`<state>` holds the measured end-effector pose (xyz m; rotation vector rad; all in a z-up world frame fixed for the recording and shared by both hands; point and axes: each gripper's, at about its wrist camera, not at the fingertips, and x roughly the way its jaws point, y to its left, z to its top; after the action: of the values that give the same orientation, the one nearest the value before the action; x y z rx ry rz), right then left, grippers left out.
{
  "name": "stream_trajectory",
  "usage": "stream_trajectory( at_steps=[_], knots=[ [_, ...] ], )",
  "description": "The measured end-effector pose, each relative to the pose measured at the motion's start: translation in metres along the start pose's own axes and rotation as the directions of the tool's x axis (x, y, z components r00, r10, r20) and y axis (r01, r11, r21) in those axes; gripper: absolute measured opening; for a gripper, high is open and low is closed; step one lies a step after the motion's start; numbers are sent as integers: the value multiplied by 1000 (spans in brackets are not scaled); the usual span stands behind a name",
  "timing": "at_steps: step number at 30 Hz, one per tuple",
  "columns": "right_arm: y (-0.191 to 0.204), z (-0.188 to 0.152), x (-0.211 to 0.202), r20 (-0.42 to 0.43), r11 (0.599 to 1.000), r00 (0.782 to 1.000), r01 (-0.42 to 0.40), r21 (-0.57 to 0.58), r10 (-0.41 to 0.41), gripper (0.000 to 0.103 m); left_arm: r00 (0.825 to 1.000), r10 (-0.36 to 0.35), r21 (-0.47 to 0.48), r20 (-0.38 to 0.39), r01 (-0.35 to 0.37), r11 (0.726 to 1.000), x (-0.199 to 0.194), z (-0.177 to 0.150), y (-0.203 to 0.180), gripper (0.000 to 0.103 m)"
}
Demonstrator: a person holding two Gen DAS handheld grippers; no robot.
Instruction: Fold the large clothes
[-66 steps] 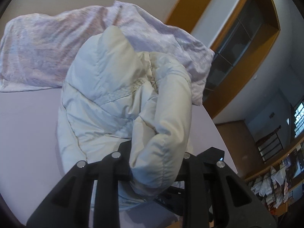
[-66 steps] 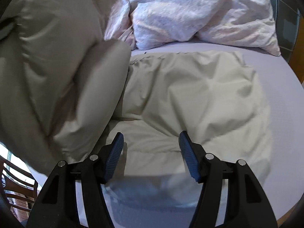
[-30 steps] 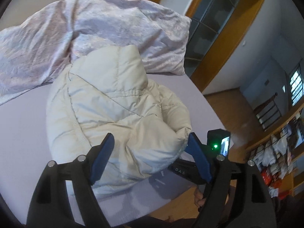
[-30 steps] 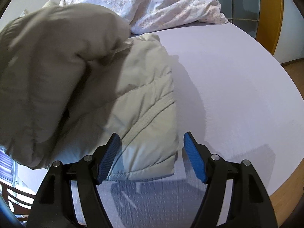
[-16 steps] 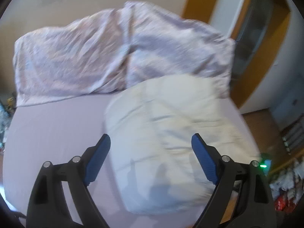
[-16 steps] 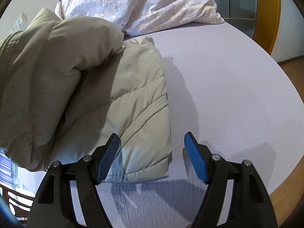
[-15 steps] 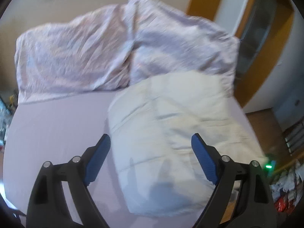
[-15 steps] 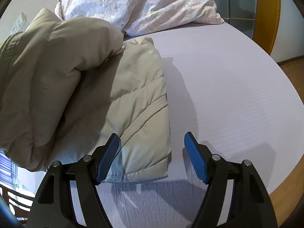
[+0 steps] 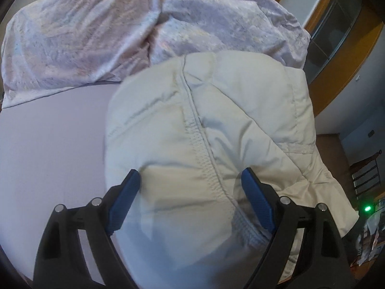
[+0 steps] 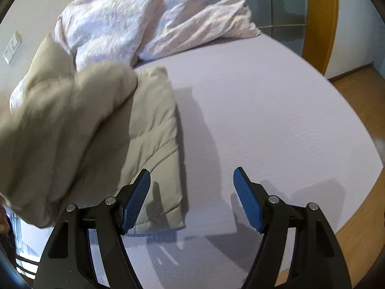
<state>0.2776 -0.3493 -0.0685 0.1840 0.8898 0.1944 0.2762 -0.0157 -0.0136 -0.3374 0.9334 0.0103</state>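
Observation:
A cream puffer jacket (image 9: 216, 130) lies bundled in a folded heap on the lilac bed sheet (image 9: 48, 149). My left gripper (image 9: 190, 202) is open, its blue pads on either side of the jacket's near end, close above it. In the right wrist view the jacket (image 10: 96, 130) fills the left side, its folded edge lying flat on the sheet (image 10: 276, 120). My right gripper (image 10: 192, 200) is open and empty, above the sheet just right of the jacket's near corner.
A crumpled pale floral duvet (image 9: 120, 29) is piled at the head of the bed; it also shows in the right wrist view (image 10: 156, 16). The bed's edge and wooden floor (image 10: 361, 207) lie to the right. An orange-framed glass door (image 10: 317, 16) stands behind.
My left gripper let go of the jacket earlier and has now dropped closer over its near end. My right gripper has shifted a little right, off the jacket's edge.

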Motion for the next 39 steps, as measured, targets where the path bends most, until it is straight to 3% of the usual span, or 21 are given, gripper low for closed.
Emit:
stream_trajectory(
  at_steps=[7, 11, 17, 24, 28, 32, 39],
  knots=[
    [-2, 39, -44, 112, 1000, 994, -18, 2, 18, 73, 1000, 4, 26, -17, -4, 1000, 21, -8, -27, 87],
    [17, 62, -63, 141, 997, 988, -63, -41, 69, 73, 1000, 21, 45, -5, -20, 999, 33, -17, -43, 88],
    [74, 81, -60, 113, 977, 978, -161, -137, 177, 72, 999, 34, 83, 9, -34, 996, 32, -23, -51, 89],
    [139, 83, -34, 56, 939, 967, -229, -256, 250, 60, 1000, 13, 22, 26, -14, 1000, -2, -10, -19, 90],
    [159, 90, -13, 18, 934, 969, -232, -271, 245, 55, 996, 79, -15, 35, -78, 997, -3, 7, 8, 90],
    [164, 95, 2, 6, 940, 975, -214, -265, 224, 53, 995, 97, -59, 10, -97, 994, 5, 15, 28, 90],
    [162, 91, 34, -27, 946, 993, -119, -300, 117, 53, 995, 96, -22, 38, -96, 995, 18, 24, 23, 90]
  ],
)
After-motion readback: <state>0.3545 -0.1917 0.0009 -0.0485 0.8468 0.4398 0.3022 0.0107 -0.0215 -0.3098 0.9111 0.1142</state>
